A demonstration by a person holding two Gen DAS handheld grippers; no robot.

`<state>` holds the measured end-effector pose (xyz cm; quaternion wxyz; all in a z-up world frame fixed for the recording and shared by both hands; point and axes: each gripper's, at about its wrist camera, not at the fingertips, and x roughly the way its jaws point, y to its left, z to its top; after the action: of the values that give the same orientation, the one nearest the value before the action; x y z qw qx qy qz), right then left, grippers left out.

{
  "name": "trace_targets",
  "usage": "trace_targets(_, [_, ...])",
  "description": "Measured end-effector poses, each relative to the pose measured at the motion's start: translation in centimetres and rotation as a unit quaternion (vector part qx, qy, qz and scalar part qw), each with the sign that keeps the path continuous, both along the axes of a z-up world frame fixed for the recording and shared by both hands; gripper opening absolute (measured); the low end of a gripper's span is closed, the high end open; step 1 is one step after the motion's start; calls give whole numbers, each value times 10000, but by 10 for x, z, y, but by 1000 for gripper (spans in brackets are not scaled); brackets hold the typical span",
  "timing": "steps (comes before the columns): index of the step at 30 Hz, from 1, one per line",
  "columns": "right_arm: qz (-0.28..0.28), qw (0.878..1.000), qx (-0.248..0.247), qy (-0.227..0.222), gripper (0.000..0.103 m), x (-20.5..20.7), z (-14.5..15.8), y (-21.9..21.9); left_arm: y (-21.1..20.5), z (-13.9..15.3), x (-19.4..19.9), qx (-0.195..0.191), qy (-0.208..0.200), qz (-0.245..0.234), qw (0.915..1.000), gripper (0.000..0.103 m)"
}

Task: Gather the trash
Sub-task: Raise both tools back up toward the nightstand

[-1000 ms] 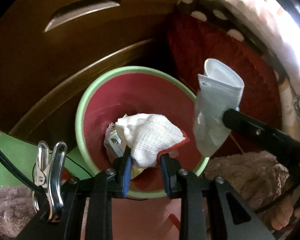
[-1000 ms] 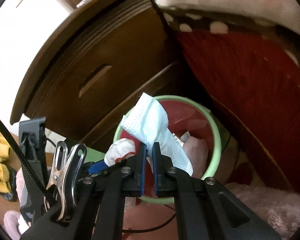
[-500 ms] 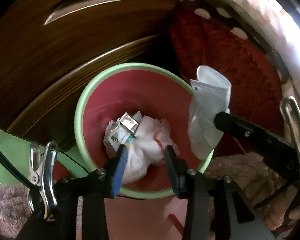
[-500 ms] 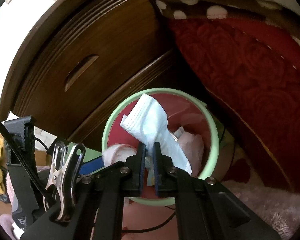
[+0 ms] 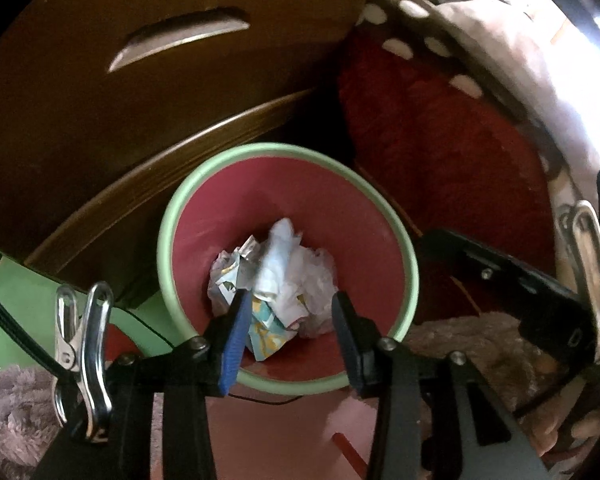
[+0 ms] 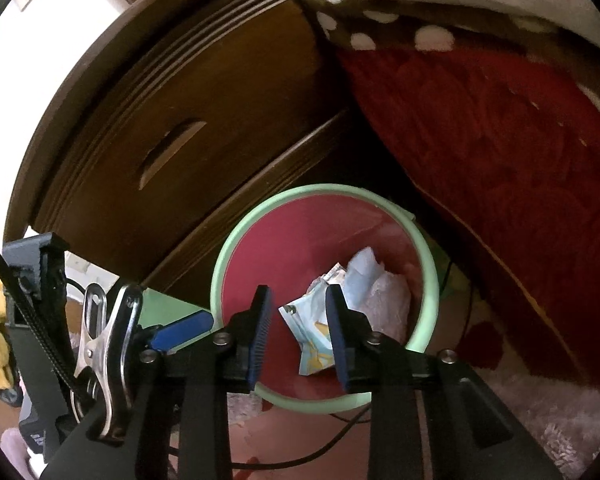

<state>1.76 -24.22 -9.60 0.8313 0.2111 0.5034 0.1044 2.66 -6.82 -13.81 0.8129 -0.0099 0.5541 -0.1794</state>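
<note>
Down at the bottom of the bin (image 5: 180, 208): trash (image 5: 276, 276), a crumpled heap of paper, wrappers and a pale blue mask. Above the near rim, left tongs (image 5: 288, 320) parted and empty; right tongs (image 6: 298, 320) opening, gripping nothing. Beyond, brown drawers (image 6: 204, 92); to the right, red blanket (image 6: 500, 140).

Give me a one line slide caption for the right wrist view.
Right tool, jaws opening and empty, above the green-rimmed bin holding crumpled trash.
</note>
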Motion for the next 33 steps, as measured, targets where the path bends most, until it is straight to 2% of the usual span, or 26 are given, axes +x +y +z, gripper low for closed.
trace_targets(9, [255, 9973, -134, -681, 29, -18, 34, 6, -5, 44, -21, -47, -735, -194, 9971, 43])
trace_targets(13, [221, 9948, 101, -984, 29, -27, 59, 2, -6, 74, -29, -122, -1022, -239, 9944, 43])
trace_targets(16, [210, 9921, 198, -1221, 29, -30, 78, 2, -4, 94, -34, -151, -1163, -233, 9928, 43])
trace_targets(25, [350, 9816, 98, -1875, 29, -35, 147, -1, 14, 156, -33, -618, -1381, -11, 9885, 43])
trace_targets(33, [541, 9704, -177, -2346, 33, -26, 206, 1, 28, 224, -18, -187, -1982, 143, 9799, 43])
